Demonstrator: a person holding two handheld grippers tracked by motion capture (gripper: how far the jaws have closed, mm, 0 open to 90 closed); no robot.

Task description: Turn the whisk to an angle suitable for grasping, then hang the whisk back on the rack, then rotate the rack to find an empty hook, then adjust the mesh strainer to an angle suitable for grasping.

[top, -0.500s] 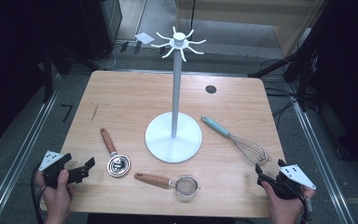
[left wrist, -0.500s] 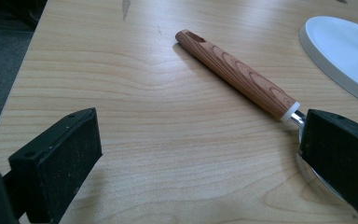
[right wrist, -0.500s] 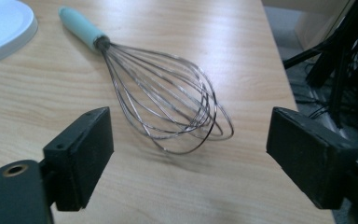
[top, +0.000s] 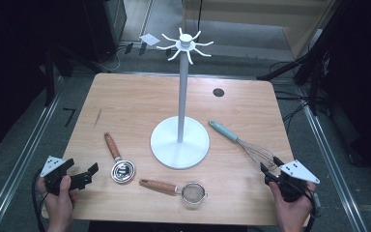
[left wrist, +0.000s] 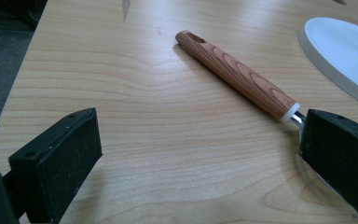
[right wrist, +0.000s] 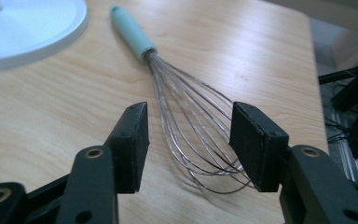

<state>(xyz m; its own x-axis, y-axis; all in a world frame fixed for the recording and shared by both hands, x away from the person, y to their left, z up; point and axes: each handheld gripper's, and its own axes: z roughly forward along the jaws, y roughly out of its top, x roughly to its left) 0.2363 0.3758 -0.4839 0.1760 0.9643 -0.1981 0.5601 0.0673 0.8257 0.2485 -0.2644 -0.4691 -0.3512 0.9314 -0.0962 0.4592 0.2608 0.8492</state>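
right tool point(top: 269, 170): jaws spread, nothing between them; in the right gripper view they straddle the wire loops of the whisk point(right wrist: 186, 126) from just short of it
left tool point(top: 88, 173): jaws wide apart, empty, low over the desk point(top: 125, 104) beside the wood-handled scoop point(top: 117, 159)
whisk position: flat on the desk right of the white stand base point(top: 179, 142), teal handle toward the stand, wires toward the near right corner
scoop position: left of the base, handle pointing away from the person, metal bowl nearest the left tool; one jaw hides the bowl in the left gripper view
step in hand (judgement): approach for pickup, likely to hang utensils on the hooks point(top: 186, 46) atop the stand
grip advice, whisk: wires flex and slip; better to go further along and close on the teal handle or the neck where the wires bunch
grip advice, scoop: clamp the wooden handle point(left wrist: 237, 77) mid-length, jaws across it, so the hole at its end stays free
risk: strainer point(top: 174, 189) lies near the front edge between both tools; keep clear of it
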